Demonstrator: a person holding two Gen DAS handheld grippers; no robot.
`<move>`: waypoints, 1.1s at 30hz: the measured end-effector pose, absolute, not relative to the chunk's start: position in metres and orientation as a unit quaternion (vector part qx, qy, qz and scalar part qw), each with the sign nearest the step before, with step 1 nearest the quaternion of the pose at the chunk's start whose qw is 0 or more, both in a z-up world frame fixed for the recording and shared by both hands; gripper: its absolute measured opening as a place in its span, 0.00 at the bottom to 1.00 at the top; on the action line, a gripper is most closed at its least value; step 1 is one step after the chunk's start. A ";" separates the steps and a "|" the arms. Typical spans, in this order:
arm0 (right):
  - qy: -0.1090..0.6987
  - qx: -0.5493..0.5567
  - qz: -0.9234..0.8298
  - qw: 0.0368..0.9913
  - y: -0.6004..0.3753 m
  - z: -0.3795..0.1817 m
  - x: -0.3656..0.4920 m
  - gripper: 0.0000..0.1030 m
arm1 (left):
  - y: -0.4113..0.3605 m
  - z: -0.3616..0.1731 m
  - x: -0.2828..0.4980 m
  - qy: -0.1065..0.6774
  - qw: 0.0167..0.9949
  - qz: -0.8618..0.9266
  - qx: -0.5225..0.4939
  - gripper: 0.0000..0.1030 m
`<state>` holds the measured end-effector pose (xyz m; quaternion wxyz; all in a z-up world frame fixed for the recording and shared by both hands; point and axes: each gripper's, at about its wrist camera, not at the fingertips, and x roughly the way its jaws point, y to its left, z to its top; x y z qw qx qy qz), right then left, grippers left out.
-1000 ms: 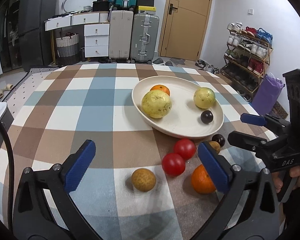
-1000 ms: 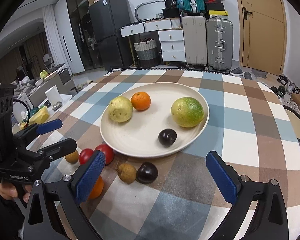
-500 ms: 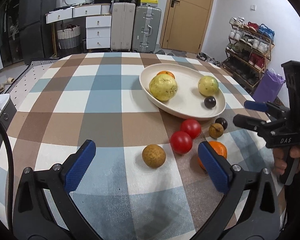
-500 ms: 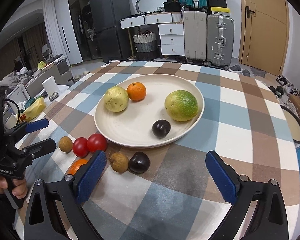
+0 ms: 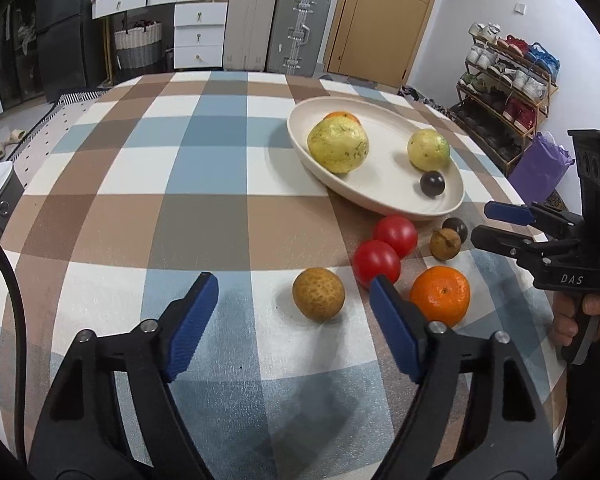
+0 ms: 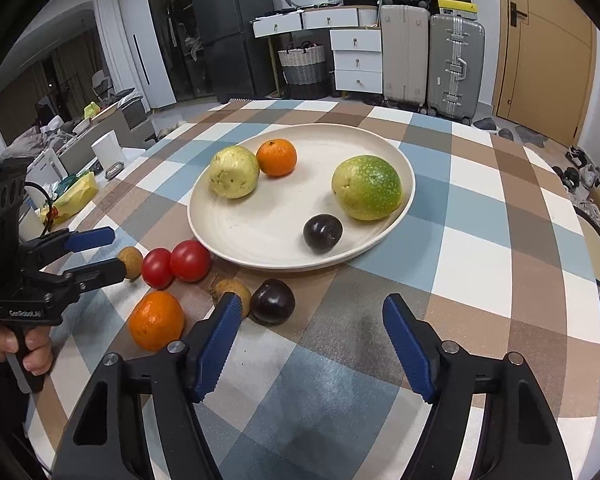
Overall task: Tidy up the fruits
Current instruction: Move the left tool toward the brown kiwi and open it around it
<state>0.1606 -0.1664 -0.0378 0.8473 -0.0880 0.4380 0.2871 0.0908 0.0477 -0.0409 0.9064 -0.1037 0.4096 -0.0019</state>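
A cream plate (image 5: 384, 128) (image 6: 256, 236) holds a yellow pear, a green-yellow fruit, a small orange and a dark plum (image 6: 323, 232). In front of it on the checked cloth lie two red tomatoes (image 5: 395, 234) (image 6: 190, 260), two brown round fruits (image 5: 318, 294) (image 6: 232, 290), a dark plum (image 6: 272, 301) and an orange (image 5: 440, 296) (image 6: 156, 320). My left gripper (image 5: 292, 300) is open, low, with the brown fruit just ahead between its fingers. My right gripper (image 6: 312, 320) is open and empty, just right of the loose plum.
The round table's right edge (image 5: 540, 248) lies behind the other gripper. Suitcases (image 6: 432, 56), drawers and a door stand past the table. A shoe rack (image 5: 508, 80) stands at the right. A cluttered side table (image 6: 72, 168) stands at the left.
Both grippers have moved lower and closer to the loose fruit. The left one has shifted towards the brown fruit, the right one towards the plum. No fruit has moved.
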 end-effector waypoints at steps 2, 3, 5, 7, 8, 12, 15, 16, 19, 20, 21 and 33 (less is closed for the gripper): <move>0.444 -0.096 0.287 0.844 -0.165 -0.040 0.161 0.72 | 0.045 -0.041 0.092 0.411 0.906 -0.004 -0.099 0.69; 0.446 -0.101 0.286 0.842 -0.164 -0.041 0.160 0.69 | 0.044 -0.041 0.092 0.411 0.907 -0.005 -0.097 0.69; 0.449 -0.107 0.286 0.840 -0.162 -0.043 0.159 0.65 | 0.042 -0.041 0.093 0.411 0.907 -0.009 -0.092 0.69; 0.452 -0.118 0.285 0.837 -0.158 -0.046 0.159 0.65 | 0.041 -0.042 0.094 0.413 0.906 -0.010 -0.090 0.66; 0.452 -0.122 0.286 0.836 -0.157 -0.047 0.158 0.64 | 0.040 -0.043 0.094 0.415 0.906 -0.009 -0.089 0.65; 0.453 -0.127 0.291 0.833 -0.153 -0.049 0.156 0.63 | 0.038 -0.045 0.097 0.422 0.902 -0.016 -0.086 0.60; 0.453 -0.129 0.292 0.832 -0.150 -0.050 0.156 0.58 | 0.037 -0.046 0.098 0.426 0.900 -0.020 -0.086 0.57; 0.453 -0.130 0.292 0.832 -0.149 -0.050 0.156 0.58 | 0.037 -0.047 0.098 0.426 0.900 -0.020 -0.086 0.57; 0.451 -0.133 0.293 0.832 -0.147 -0.050 0.155 0.57 | 0.037 -0.047 0.098 0.425 0.900 -0.024 -0.088 0.48; 0.451 -0.133 0.294 0.832 -0.146 -0.050 0.154 0.55 | 0.037 -0.047 0.098 0.425 0.900 -0.026 -0.089 0.47; 0.451 -0.132 0.296 0.832 -0.146 -0.050 0.154 0.53 | 0.037 -0.047 0.099 0.425 0.900 -0.029 -0.091 0.43; 0.446 -0.142 0.308 0.828 -0.138 -0.051 0.152 0.46 | 0.035 -0.044 0.095 0.416 0.902 -0.057 -0.099 0.24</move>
